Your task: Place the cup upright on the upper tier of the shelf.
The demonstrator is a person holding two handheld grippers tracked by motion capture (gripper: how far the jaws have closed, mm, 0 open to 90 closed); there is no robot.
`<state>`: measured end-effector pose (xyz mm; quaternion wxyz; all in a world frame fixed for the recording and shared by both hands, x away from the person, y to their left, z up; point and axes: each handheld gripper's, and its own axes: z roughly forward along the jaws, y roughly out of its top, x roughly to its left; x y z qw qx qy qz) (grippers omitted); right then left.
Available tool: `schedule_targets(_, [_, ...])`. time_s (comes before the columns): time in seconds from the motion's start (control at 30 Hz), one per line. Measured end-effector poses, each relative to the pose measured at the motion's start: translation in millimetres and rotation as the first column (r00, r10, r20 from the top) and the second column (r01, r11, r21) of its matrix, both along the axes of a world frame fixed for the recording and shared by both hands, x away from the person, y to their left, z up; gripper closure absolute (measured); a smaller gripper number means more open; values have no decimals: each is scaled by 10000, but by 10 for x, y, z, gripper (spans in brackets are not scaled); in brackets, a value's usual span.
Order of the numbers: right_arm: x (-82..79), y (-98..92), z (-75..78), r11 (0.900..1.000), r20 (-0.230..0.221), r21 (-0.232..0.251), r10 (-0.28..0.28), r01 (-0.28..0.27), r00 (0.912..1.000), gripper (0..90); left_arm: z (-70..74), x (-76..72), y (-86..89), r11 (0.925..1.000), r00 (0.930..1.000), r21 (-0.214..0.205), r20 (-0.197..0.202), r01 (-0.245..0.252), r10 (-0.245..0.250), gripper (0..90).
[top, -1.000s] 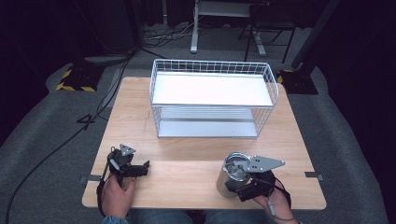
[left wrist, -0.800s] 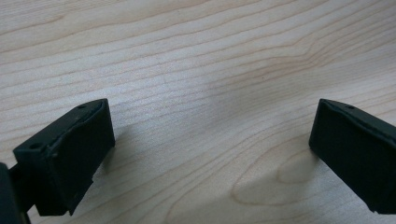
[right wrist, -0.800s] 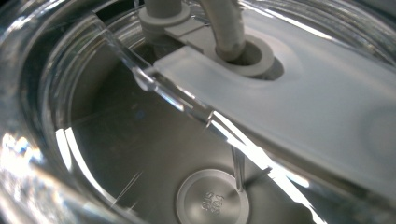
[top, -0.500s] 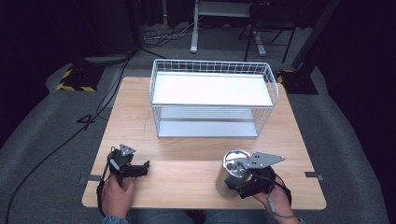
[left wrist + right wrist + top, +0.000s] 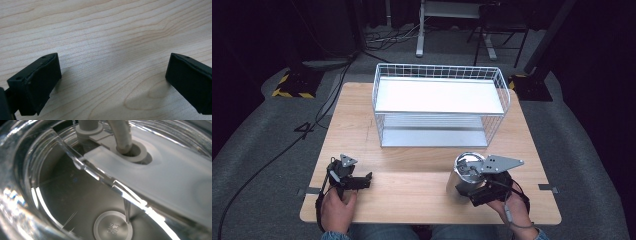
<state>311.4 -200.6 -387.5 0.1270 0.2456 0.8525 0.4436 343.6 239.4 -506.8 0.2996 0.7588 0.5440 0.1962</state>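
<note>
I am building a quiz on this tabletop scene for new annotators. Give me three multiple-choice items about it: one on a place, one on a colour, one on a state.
1. Where does the metal tumbler stand?
A. inside the basket
B. on the table at the near right, by the right claw
C. on the floor

2. What colour is the wire basket?
A. white
B. red
C. black

3. How do the jaws of the left claw stand?
A. shut on the tumbler
B. shut on nothing
C. wide apart over bare wood

Answers:
1. B: the high view shows it on the wooden table, in front of the basket's right end.
2. A: its wires are white.
3. C: the left gripper view shows both jaws far apart with wood grain between them.
</note>
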Motion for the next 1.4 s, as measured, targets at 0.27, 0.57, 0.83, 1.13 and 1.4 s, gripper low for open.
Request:
schedule_targets(0.27, [32, -10, 186, 10000, 101, 45, -61, 61, 9999, 35, 0, 0, 0, 10000, 10000, -3, 1, -2, 2, 6])
schedule_targets(0.57, [89, -24, 379, 9996, 162, 173, -209, 206, 9996, 35, 0, 0, 0, 10000, 10000, -1, 0, -1, 1, 6])
schedule_targets(0.83, [166, -13, 518, 9991, 80, 185, -371, 369, 9993, 35, 0, 0, 0, 10000, 10000, -1, 2, -2, 2, 6])
schedule_targets(1.13, [279, 12, 678, 9985, 65, 210, -516, 514, 9986, 35, 0, 0, 0, 10000, 10000, -1, -3, 3, -3, 6])
schedule_targets(1.4, [374, 36, 852, 9981, 306, 215, -589, 582, 9978, 35, 0, 0, 0, 10000, 10000, -1, 1, 0, 0, 6])
